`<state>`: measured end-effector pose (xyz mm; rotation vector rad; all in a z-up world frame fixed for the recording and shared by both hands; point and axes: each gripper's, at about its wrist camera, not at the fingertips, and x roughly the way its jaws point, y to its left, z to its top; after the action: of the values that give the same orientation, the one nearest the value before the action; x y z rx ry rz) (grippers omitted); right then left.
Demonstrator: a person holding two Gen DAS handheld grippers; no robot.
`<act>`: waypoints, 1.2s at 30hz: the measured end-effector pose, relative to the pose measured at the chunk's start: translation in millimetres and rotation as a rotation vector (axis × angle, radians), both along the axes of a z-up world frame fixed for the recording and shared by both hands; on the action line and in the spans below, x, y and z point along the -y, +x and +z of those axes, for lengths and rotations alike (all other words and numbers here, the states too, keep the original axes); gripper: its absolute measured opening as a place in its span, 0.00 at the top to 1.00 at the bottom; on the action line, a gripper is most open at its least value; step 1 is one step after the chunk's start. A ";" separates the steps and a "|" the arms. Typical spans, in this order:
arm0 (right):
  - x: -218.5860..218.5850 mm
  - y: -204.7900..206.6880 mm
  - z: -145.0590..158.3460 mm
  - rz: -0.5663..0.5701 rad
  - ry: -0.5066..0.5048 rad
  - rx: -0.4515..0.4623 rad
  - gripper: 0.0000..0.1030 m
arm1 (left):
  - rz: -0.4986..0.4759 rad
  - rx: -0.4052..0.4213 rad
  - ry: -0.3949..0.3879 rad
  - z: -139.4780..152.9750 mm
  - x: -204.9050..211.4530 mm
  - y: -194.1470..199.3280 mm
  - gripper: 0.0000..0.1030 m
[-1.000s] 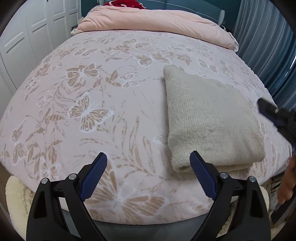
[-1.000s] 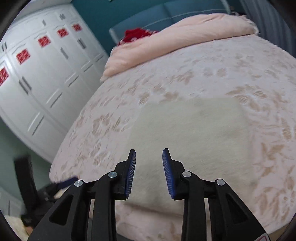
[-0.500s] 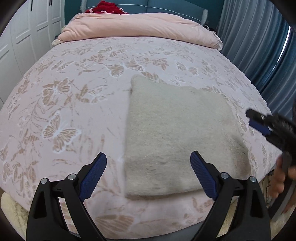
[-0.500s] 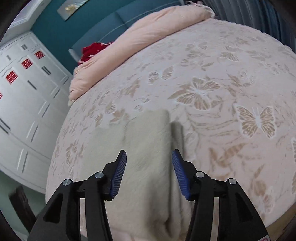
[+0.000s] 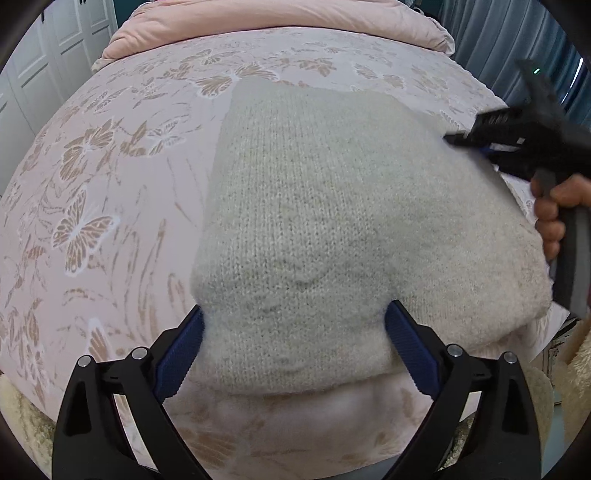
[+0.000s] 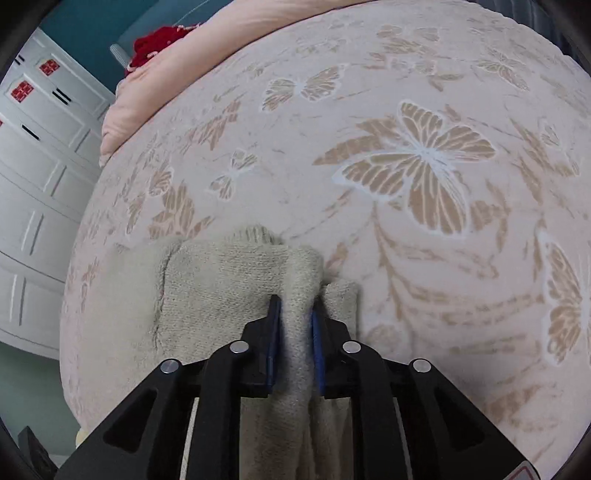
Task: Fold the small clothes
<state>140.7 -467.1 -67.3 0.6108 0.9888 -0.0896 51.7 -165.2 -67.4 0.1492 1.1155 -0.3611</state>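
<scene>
Sweater [image 5: 332, 221]: beige knit, folded, lying on the pink butterfly bedspread [image 5: 110, 184] near the bed's front edge.

Left gripper [image 5: 293, 349]: I am holding it wide apart, its blue pads [image 5: 177, 358] sitting either side of the sweater's near edge, not closing on it.

Right gripper [image 6: 294, 325]: I am pinching a raised ridge of the sweater [image 6: 221, 295] between narrow jaws, at its right-hand edge. From the left camera this gripper [image 5: 476, 142] is showing over the sweater's far right corner, my hand [image 5: 554, 218] gripping the handle.

Pink quilt [image 5: 258, 18]: lying bunched across the head of the bed.

White wardrobe [image 6: 37, 166]: standing beside the bed.
</scene>
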 end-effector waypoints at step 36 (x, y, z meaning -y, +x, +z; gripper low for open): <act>-41.8 -124.3 -8.4 -0.091 0.097 0.008 0.17 | 0.123 -0.097 -0.262 32.4 -36.5 46.7 0.05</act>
<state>16.4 -425.3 -75.6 0.7450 0.9620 -0.1198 98.4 -128.8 -35.0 -0.1690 1.1566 -0.4035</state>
